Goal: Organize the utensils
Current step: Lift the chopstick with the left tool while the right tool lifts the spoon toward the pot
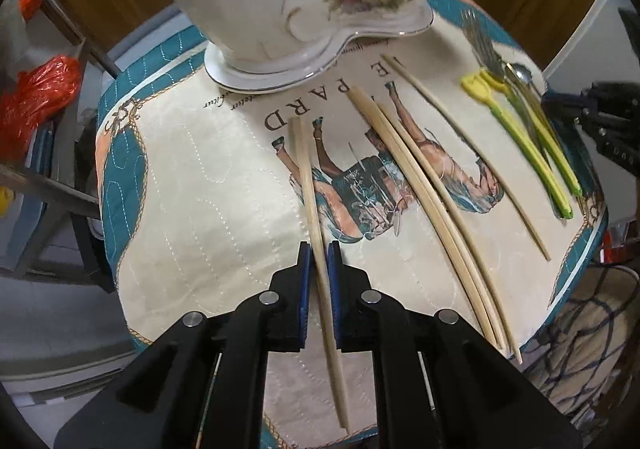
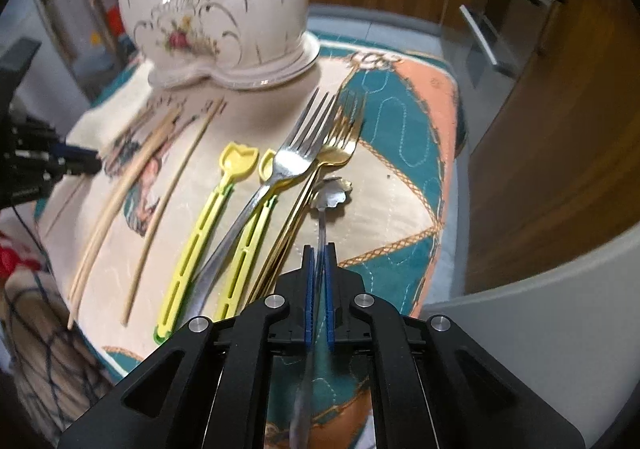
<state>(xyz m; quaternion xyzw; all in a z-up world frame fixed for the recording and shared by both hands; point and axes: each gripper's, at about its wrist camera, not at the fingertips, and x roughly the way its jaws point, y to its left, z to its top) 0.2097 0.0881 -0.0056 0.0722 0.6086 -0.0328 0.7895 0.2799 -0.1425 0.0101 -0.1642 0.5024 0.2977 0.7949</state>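
While the left hand-held gripper (image 1: 319, 255) pinches a chopstick (image 1: 310, 185), the right hand-held gripper (image 2: 319, 257) clamps a spoon (image 2: 329, 193).

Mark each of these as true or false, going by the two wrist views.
1. The left tool is closed on a chopstick. True.

2. The right tool is closed on a yellow spatula. False: it grips the handle of a silver spoon; both yellow spatulas lie free on the cloth.

3. The silver fork lies across a yellow spatula. True.

4. The ceramic holder lies tipped on its side. False: it stands upright on the cloth.

5. All the chopsticks are already in the holder. False: several loose chopsticks lie on the cloth.
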